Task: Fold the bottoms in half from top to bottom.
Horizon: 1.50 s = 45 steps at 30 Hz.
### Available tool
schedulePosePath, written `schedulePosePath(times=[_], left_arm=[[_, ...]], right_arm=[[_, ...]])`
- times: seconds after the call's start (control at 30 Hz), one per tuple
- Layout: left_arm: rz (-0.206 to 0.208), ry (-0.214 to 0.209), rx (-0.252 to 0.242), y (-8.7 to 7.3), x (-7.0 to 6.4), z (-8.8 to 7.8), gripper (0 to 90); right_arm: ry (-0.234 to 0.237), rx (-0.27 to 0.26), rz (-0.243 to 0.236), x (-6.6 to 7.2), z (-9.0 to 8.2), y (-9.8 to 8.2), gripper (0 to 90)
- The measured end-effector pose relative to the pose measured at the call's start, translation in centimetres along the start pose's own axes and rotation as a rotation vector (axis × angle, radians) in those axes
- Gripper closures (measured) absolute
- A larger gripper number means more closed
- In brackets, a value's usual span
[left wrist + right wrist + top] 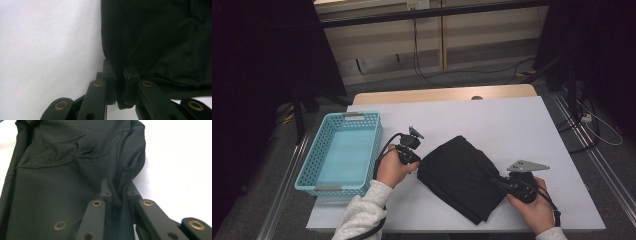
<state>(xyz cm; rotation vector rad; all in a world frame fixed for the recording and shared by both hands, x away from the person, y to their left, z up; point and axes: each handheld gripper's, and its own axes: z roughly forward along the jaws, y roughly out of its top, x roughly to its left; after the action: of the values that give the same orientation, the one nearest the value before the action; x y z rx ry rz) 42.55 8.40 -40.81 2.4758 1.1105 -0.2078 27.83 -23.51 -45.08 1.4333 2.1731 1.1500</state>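
Note:
A folded black garment [462, 175] lies on the white table [512, 120], a little right of the middle. My left gripper [418, 161] is at the garment's left edge, shut on a pinch of the cloth [150, 37]; the fabric is squeezed between its jaws [119, 75]. My right gripper [498, 181] is at the garment's right edge, also shut on a fold of the garment [62, 170], which runs down between its jaws [117, 188]. The cloth rises slightly at both held edges.
An empty turquoise basket [312, 165] stands at the table's left edge, beside my left hand. The table's far half is bare white surface. A wooden table edge [442, 94] and cables on the floor lie beyond.

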Motion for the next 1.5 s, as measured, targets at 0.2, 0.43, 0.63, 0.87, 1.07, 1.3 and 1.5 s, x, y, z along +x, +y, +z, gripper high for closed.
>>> schedulePosePath(times=[0.2,0.43,0.63,0.87,1.07,1.3,1.5], left_arm=[[0.034,0.023,0.057,0.8,0.1,-1.9,82.9],[0.060,0.055,0.139,1.8,0.3,-3.9,83.0],[0.064,0.057,0.192,2.5,0.3,-5.1,83.0],[0.081,0.063,0.237,3.2,0.6,-6.5,83.1],[0.100,0.085,0.255,3.8,0.4,-8.4,83.3],[0.099,0.104,0.251,4.2,0.4,-10.4,83.3],[0.108,0.118,0.259,4.8,0.4,-12.2,83.3]], right_arm=[[0.005,-0.018,-0.009,0.6,0.2,0.4,82.3],[0.023,-0.048,-0.028,1.7,0.5,1.1,82.4],[0.028,-0.075,-0.026,2.1,0.6,1.5,82.4],[0.042,-0.116,-0.044,2.9,0.6,2.0,82.4],[0.049,-0.147,-0.053,3.7,0.4,2.7,82.5],[0.064,-0.184,-0.068,4.4,0.4,3.7,82.4],[0.081,-0.214,-0.056,4.8,0.5,4.5,82.5]])
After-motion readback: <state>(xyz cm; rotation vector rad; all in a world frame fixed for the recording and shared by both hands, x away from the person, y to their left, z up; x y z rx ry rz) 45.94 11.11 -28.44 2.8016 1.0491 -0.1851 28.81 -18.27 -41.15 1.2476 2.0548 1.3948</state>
